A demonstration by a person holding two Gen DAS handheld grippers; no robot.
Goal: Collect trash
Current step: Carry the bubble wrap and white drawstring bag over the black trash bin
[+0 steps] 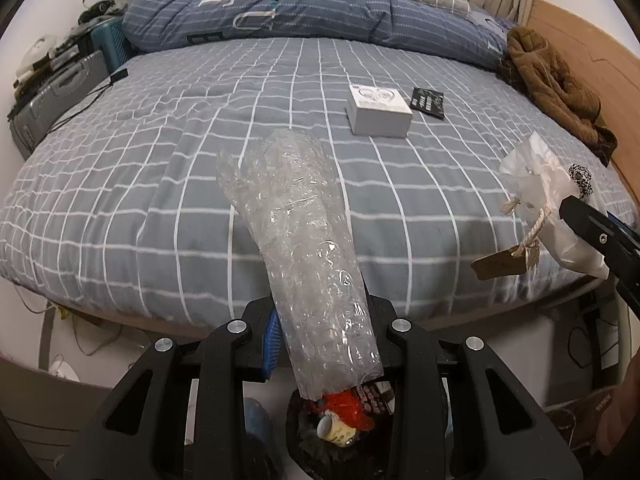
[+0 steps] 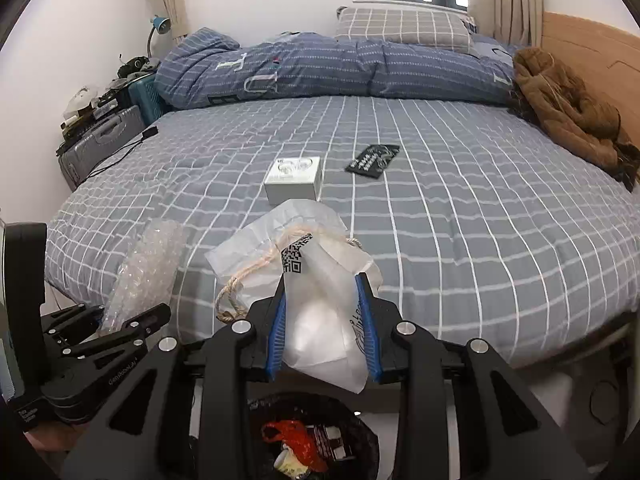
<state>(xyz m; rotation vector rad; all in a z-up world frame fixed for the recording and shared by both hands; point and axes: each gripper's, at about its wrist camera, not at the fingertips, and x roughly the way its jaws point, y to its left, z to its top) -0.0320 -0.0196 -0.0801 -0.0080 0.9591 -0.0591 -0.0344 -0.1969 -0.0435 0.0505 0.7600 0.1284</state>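
Black claw arms fill the bottom of both views, and between them, below, sits a dark round trash bin holding red plastic, a small paper cup and dark wrappers. Beyond it, the large bed with a grey sheet crossed by white grid lines takes up the middle of each frame. Across the upper part lies a rolled blue striped duvet, with a grey checked pillow behind it. At the upper right a crumpled brown fleece garment rests against the wooden headboard. At the upper left stands a grey hard-shell suitcase.

In the left wrist view the left claw is clamped on a long sheet of clear bubble wrap, which stands up the centre of the frame with its lower end hanging over the bin. In the right wrist view the right claw is clamped, blue pads on either side, on a translucent white plastic bag with a twine cord and a printed QR code, held above the bin's far rim.

On the sheet, just above the bag, lies a small white box, and right of it, near but apart, a flat black packet with white print.
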